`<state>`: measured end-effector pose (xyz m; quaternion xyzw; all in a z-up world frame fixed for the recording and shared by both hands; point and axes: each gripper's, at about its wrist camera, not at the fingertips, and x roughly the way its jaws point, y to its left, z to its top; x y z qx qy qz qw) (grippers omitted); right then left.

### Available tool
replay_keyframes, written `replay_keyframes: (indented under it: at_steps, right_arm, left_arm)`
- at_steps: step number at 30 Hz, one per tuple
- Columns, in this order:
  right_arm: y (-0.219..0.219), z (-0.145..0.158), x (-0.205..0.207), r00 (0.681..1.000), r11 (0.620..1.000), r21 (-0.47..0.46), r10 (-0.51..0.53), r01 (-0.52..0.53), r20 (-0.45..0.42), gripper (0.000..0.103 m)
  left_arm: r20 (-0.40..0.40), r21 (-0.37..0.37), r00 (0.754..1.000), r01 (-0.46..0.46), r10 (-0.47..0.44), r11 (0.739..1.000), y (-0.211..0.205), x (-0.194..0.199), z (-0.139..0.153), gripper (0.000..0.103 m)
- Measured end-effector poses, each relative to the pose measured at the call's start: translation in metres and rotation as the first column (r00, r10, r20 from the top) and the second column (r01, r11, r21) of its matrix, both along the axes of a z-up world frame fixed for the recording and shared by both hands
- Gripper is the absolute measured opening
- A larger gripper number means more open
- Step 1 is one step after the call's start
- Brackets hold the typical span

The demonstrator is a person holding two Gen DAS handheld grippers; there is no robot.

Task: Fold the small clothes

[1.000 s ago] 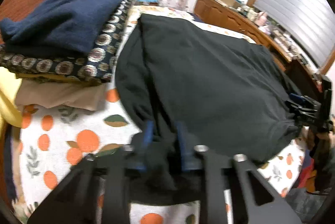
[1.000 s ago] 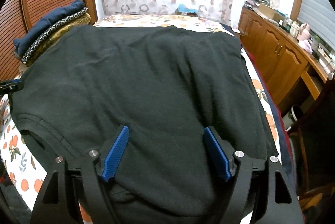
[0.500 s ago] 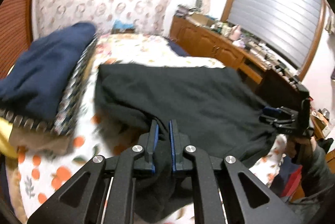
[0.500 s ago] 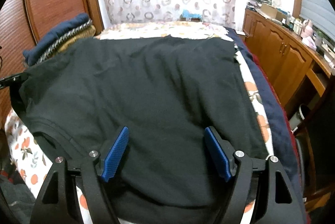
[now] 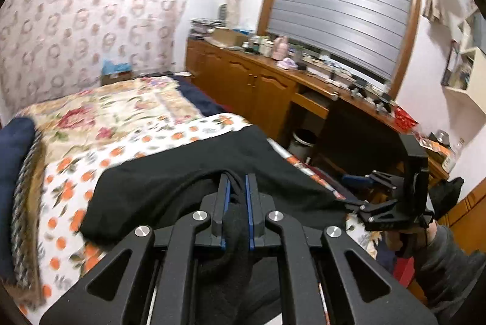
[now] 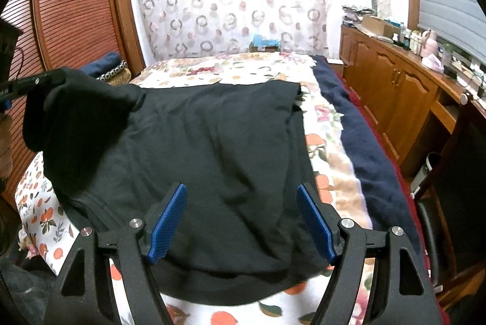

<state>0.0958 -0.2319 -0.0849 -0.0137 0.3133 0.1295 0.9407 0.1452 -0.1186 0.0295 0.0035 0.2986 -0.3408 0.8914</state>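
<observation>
now the left claw point(image 5: 236, 188) has lifted higher than a second ago, its blue pads pinched narrow on a bunched corner of the black garment point(image 6: 212, 148), and that corner hangs raised over the left edge of the bed point(image 6: 322, 118) instead of lying flat on it. the rest of the garment has stayed spread across the near half of the orange-print bedsheet point(image 5: 70, 188), its hem close to the foot edge. the right claw point(image 6: 243, 221) is as before, jaws wide apart and holding nothing, poised over the garment near the foot edge of the bed; from the left wrist view it shows at the right, beside the bed's right edge. the stack of folded clothes point(image 5: 18, 197) sits by the left edge, with the wooden cabinet point(image 6: 404, 94) beyond the right edge. no brand, label or writing can be read anywhere
</observation>
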Motion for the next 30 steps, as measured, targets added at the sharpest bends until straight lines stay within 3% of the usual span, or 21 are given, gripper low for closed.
replay_keyframes:
  at_steps: [11, 15, 17, 19, 24, 27, 30]
  right_arm:
    - [-0.012, -0.001, -0.020, 1.000, 1.000, 0.021, -0.024, 0.024, 0.015, 0.076]
    - [-0.018, 0.001, -0.015, 0.999, 0.999, 0.033, -0.027, 0.027, 0.018, 0.076]
    - [-0.018, 0.000, -0.016, 0.999, 0.999, 0.036, -0.030, 0.029, 0.015, 0.076]
    - [-0.019, -0.002, -0.014, 0.999, 0.999, 0.034, -0.031, 0.030, 0.010, 0.076]
    - [-0.019, 0.003, -0.009, 0.999, 0.999, 0.034, -0.033, 0.033, 0.011, 0.076]
    - [-0.017, 0.007, -0.008, 0.999, 0.999, 0.033, -0.027, 0.026, 0.022, 0.076]
    - [-0.011, 0.010, -0.005, 0.999, 1.000, 0.026, -0.011, 0.010, 0.031, 0.076]
  left_arm:
    - [0.027, 0.014, 0.991, 0.130, -0.130, 0.991, -0.063, -0.004, 0.030, 0.010]
    - [0.004, 0.028, 0.992, 0.129, -0.129, 0.991, -0.075, 0.002, 0.027, 0.010]
    - [-0.025, 0.038, 0.991, 0.130, -0.129, 0.991, -0.073, 0.005, 0.019, 0.016]
    - [-0.035, 0.039, 0.991, 0.131, -0.130, 0.991, -0.069, 0.005, 0.014, 0.038]
    - [-0.025, 0.065, 0.996, 0.088, -0.087, 0.994, -0.053, 0.003, 0.008, 0.068]
    - [-0.009, 0.082, 0.999, 0.043, -0.043, 0.996, -0.040, 0.002, 0.005, 0.076]
    - [0.001, 0.097, 1.000, 0.002, -0.002, 0.995, -0.027, 0.000, 0.000, 0.076]
